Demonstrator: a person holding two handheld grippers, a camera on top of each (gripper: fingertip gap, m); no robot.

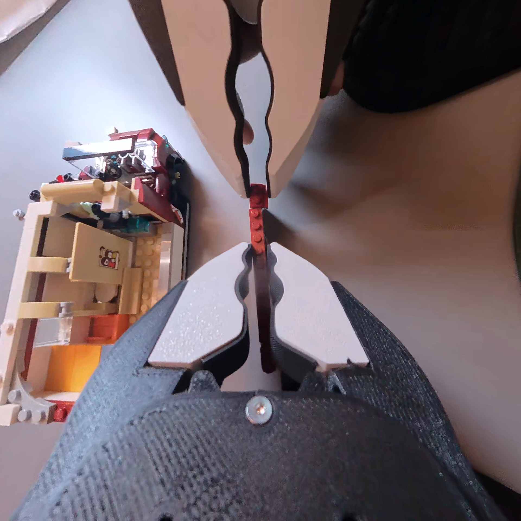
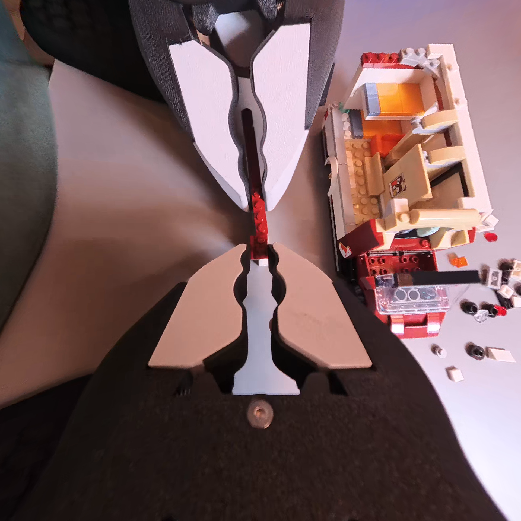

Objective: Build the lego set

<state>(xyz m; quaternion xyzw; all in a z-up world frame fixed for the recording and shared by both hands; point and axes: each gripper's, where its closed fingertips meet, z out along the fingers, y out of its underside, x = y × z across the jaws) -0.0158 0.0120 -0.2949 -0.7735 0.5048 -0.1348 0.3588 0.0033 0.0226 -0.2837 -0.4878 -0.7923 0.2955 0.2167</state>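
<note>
My left gripper [image 1: 259,248], with white fingers, is shut on a long, narrow dark red studded plate [image 1: 258,225] that lies lengthwise between its pads and sticks out past the tips. My right gripper [image 2: 258,249], with beige fingers, faces it tip to tip and is shut on a small red piece [image 2: 258,251] at the plate's far end, with a small white piece [image 2: 262,262] under it. The right gripper [image 1: 258,194] comes in from the top of the left wrist view. The left gripper [image 2: 257,208] comes in from the top of the right wrist view, gripping the plate [image 2: 260,222]. Both hold it above the grey table [image 2: 423,423].
A partly built brick camper van in tan, white, orange and dark red lies on the table [image 1: 98,253], to the right of the grippers in the right wrist view [image 2: 408,183]. Several small loose pieces [image 2: 493,298] lie beside it. A dark sleeve [image 1: 423,42] is close behind the right gripper. Less than 4 cm separates the two grippers' tips.
</note>
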